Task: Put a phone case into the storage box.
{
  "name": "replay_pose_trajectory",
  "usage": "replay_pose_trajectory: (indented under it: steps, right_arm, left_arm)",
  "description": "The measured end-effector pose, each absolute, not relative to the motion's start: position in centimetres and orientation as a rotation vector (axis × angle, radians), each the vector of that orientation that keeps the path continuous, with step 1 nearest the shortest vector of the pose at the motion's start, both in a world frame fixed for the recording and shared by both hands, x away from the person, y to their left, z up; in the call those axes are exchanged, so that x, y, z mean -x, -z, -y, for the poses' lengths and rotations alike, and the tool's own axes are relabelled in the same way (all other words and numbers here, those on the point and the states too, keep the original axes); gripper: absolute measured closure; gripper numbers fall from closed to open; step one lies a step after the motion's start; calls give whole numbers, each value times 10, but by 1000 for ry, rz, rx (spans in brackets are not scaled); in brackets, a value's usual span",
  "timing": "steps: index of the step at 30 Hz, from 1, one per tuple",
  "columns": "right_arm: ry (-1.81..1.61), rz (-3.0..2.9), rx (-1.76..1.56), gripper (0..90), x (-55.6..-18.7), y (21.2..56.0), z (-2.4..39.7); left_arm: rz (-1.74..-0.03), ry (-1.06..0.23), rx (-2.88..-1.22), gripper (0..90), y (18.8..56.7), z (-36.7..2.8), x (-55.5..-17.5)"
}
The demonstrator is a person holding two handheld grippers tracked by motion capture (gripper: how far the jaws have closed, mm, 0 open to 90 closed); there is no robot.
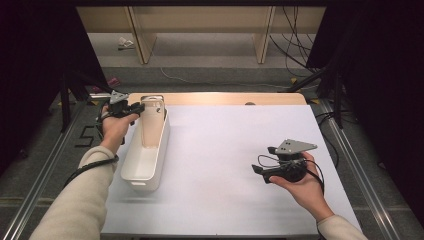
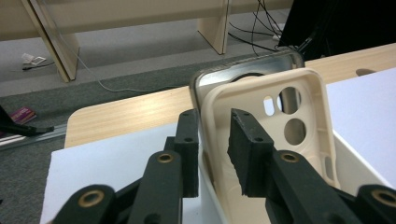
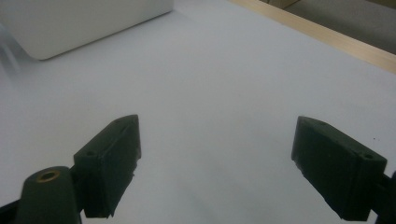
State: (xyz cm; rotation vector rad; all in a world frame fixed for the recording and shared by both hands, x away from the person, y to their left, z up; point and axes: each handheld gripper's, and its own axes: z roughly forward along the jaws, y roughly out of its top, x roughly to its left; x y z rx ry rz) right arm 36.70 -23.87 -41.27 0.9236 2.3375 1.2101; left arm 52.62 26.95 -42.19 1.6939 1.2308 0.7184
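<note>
A cream phone case [image 1: 151,122] [image 2: 310,149] with camera cut-outs stands upright at the far end of a white bin [image 1: 142,175] [image 2: 359,165]. A silver phone-like slab [image 2: 243,71] stands right behind the case. My left gripper [image 1: 136,107] [image 2: 213,149] is at the case's left edge, one jaw outside it and one inside its hollow, closed on that edge. My right gripper [image 1: 257,171] [image 3: 215,158] is open, held low over the bare white table surface at the right, with nothing between its fingers.
The white mat [image 1: 225,165] covers a wooden table whose far edge [image 1: 225,98] shows beyond it. The bin's corner [image 3: 70,28] lies ahead of the right gripper. Wooden furniture legs and cables stand on the floor behind.
</note>
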Motion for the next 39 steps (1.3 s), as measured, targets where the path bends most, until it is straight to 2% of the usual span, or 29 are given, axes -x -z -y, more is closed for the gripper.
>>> replay_pose_trajectory:
  steps: [5, 13, 23, 33, 36, 39]
  right_arm:
    - [-1211, -2336, -925, 165, -367, 413, 239]
    - [-1210, -2338, -928, 165, -368, 413, 239]
    - [-1210, -2335, -932, 165, -368, 413, 239]
    - [-1210, -2335, -934, 165, -368, 413, 239]
    - [-1211, -2332, -936, 165, -368, 413, 239]
    - [-1211, -2332, -936, 165, -368, 413, 240]
  left_arm:
    - [-1246, -754, -1714, 699, 421, -272, -524]
    - [-1245, -744, -1711, 578, 413, -268, -518]
    - [-1243, -658, -1693, 365, 405, -264, -501]
    - [-1220, -651, -1725, 157, 394, -262, -486]
    - [-1212, -624, -1719, 147, 392, -262, -481]
    - [-1184, -650, -1754, 144, 391, -259, -475]
